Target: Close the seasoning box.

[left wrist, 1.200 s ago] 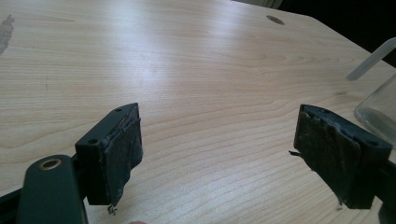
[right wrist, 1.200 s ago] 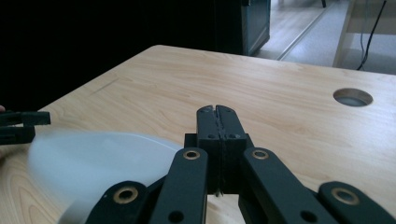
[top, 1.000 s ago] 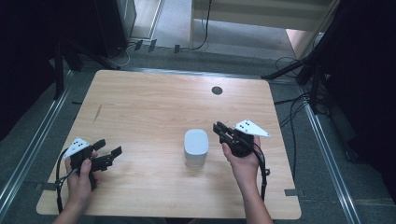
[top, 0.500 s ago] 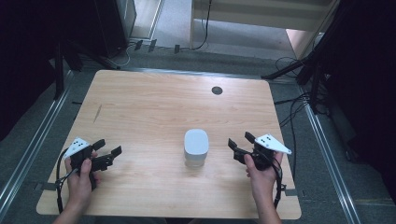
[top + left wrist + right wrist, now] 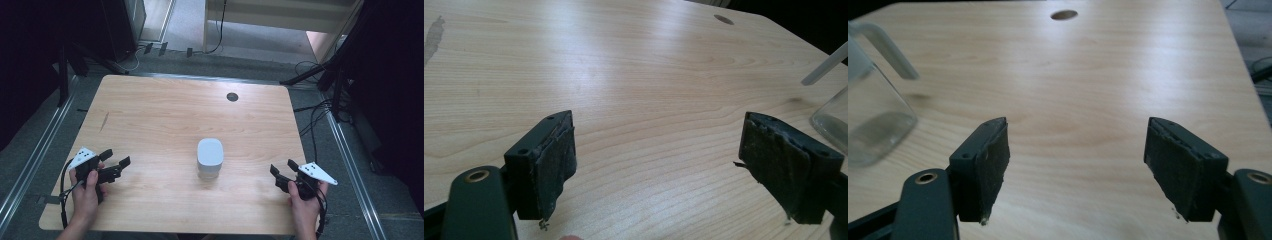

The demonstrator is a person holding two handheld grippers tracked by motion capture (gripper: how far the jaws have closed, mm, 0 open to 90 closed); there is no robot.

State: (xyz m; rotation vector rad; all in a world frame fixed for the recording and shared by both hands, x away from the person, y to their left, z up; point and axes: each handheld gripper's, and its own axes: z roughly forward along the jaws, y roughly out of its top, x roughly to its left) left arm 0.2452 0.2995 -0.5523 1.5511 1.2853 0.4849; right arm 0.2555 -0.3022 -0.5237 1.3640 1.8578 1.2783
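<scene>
Jar stands upright near table centre, a little toward the person's edge: clear glass body, white squarish lid on top, seen from the high view. It sits alone on the bare wooden table; nothing rests against it.

Left gripper is at roughly 9 o'clock from the jar, well apart from it, held just above the near-left part of the table. Right gripper is at about 4 o'clock from the jar, also well apart, near the front-right edge.

Progress, as a judgement: no work on the jar shows as started. Lid is on, jar is untouched, both tools stand off to either side. Approach, grasp and whatever is to be done with lid or jar all appear left to do.

Left gripper: jaws spread wide, worn black pads facing each other over bare wood, nothing between them. In the left gripper view the jar's glass wall sits at the far right edge, beyond the jaw.

Right gripper: jaws equally wide, empty, pads touching nothing. In the right gripper view the jar's glass body lies at about 10 o'clock from the jaws, off the line between them.

Round cable hole lies at 12 o'clock from the jar, toward the far edge.
</scene>
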